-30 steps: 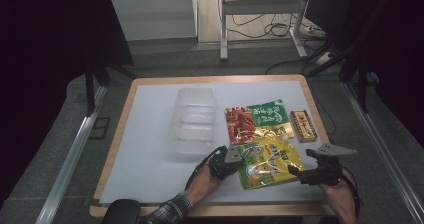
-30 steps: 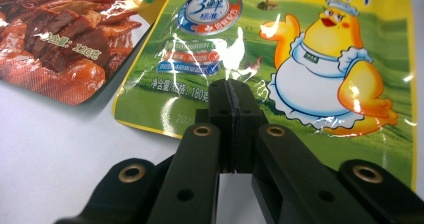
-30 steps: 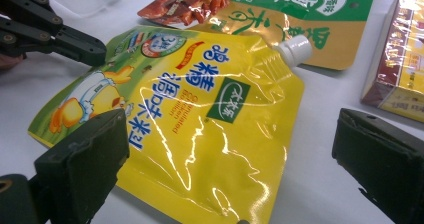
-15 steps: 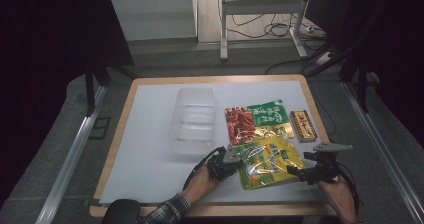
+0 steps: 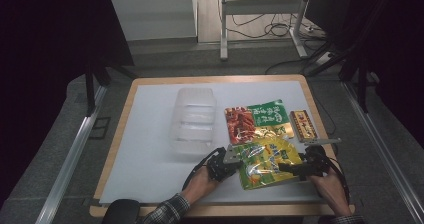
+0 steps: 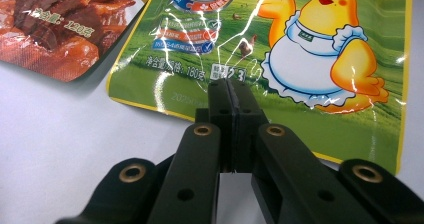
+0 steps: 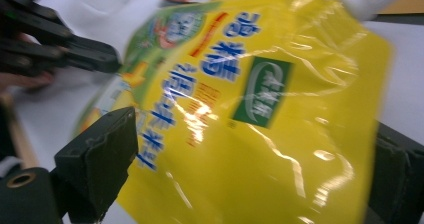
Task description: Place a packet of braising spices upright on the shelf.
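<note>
Work is barely begun: the yellow chicken snack pouch lies on the tabletop near the person. Left tool, shut, rests at its left edge; right tool, wide and just narrowing, straddles its right edge ungripped. Clear container waits empty.

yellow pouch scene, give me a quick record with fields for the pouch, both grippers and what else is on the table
pouch: yellow snack pouch near the table's front edge
left gripper: left gripper shut, tips on the pouch's edge
right gripper: right gripper open, jaws have just been closing, pouch between them, not yet gripped
other packs: red and green pack, small box
container: clear plastic tub
surface: white table
</note>
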`<state>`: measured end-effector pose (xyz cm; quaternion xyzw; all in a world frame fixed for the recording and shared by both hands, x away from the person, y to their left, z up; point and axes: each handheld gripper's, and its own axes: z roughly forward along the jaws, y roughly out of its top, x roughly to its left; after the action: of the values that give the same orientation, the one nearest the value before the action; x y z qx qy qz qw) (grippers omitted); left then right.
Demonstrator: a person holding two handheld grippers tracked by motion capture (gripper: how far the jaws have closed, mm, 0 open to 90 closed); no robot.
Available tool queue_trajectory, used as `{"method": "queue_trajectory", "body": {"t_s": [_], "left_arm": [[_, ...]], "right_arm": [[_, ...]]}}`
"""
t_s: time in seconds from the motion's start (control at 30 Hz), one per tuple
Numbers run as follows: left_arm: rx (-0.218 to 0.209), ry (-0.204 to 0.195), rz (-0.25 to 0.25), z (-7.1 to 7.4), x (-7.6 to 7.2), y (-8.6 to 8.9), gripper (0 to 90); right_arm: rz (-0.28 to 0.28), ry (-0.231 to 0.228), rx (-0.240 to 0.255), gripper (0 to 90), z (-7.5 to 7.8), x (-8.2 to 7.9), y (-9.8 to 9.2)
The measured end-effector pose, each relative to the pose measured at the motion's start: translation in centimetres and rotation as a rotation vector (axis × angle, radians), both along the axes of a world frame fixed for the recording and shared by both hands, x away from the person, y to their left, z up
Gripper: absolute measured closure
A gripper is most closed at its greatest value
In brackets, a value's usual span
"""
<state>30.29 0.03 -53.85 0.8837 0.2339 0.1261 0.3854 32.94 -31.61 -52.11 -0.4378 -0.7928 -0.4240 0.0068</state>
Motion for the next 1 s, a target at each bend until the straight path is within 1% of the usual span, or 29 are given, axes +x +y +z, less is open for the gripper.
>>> {"method": "queue_trajectory", "body": {"t_s": [0.07,0.13,0.17,0.2,0.23,0.27,0.33,0.37,0.4,0.43,0.47,0.53,0.57,0.6,0.63,0.67,0.73,0.77,0.83,0.87,0.93,1.0], "left_arm": [[0.000,-0.002,0.002,0.0,0.0,0.0,90.0],[-0.020,0.008,0.011,-0.1,0.0,0.0,90.0],[-0.020,0.008,0.011,-0.1,0.0,0.0,90.0],[-0.022,0.008,0.013,-0.1,0.0,0.0,90.0],[-0.020,0.006,0.014,-0.1,0.0,0.0,90.0],[-0.019,0.008,0.014,0.0,0.0,0.0,90.0],[-0.021,0.014,0.015,0.0,0.0,0.0,89.9],[-0.020,0.019,0.011,0.0,0.1,0.1,89.9],[-0.029,0.026,0.017,0.0,0.1,0.1,89.9],[-0.033,0.030,0.016,0.0,0.1,0.1,89.9],[-0.029,0.032,0.012,0.0,0.2,0.2,89.9],[-0.041,0.040,0.019,0.0,0.2,0.2,89.8],[-0.042,0.040,0.021,0.0,0.2,0.2,89.8],[-0.043,0.039,0.023,0.0,0.1,0.2,89.7],[-0.035,0.033,0.024,0.0,0.1,0.2,89.6],[-0.031,0.022,0.029,0.1,0.1,0.2,87.4],[-0.027,0.013,0.044,0.2,0.0,0.1,84.0],[-0.016,0.008,0.050,0.3,-0.1,0.2,82.0],[-0.005,0.007,0.063,0.6,-0.2,0.2,79.1],[-0.004,0.009,0.068,0.9,-0.2,0.4,76.6],[-0.026,0.023,0.071,1.3,-0.2,0.8,72.2],[-0.053,0.029,0.074,1.7,-0.4,1.4,68.9]], "right_arm": [[0.006,-0.002,-0.007,6.8,0.1,0.1,0.2],[0.005,-0.004,0.008,5.6,0.3,0.1,0.3],[0.002,0.001,0.025,5.5,0.4,0.1,0.4],[0.002,0.001,0.025,5.5,0.4,0.1,0.4],[-0.006,0.004,0.063,5.4,0.6,0.1,0.4],[0.000,0.011,0.081,5.4,0.7,0.2,0.5],[0.016,0.012,0.102,5.9,0.9,0.1,0.8],[0.018,0.005,0.101,7.7,1.0,0.0,0.9],[0.015,-0.010,0.084,11.9,1.2,-0.1,1.1],[-0.001,-0.032,0.059,18.1,1.4,-0.3,1.2],[-0.019,-0.049,0.046,25.3,1.7,-0.4,1.2],[-0.062,-0.063,0.057,41.7,2.1,-0.5,0.8],[-0.076,-0.066,0.067,48.2,2.2,-0.5,0.5],[-0.086,-0.068,0.070,52.7,2.3,-0.4,0.4],[-0.097,-0.066,0.066,56.6,2.3,-0.5,0.3],[-0.105,-0.071,0.053,59.9,2.4,-0.5,0.4],[-0.113,-0.088,0.034,66.0,2.5,-0.7,0.5],[-0.114,-0.096,0.029,70.0,2.7,-0.7,0.6],[-0.104,-0.121,0.023,77.4,3.0,-0.9,0.7],[-0.097,-0.135,0.019,78.7,3.2,-1.0,0.8],[-0.087,-0.169,-0.012,81.7,3.6,-1.2,1.2],[-0.079,-0.188,-0.031,84.3,3.9,-1.4,1.5]]}}
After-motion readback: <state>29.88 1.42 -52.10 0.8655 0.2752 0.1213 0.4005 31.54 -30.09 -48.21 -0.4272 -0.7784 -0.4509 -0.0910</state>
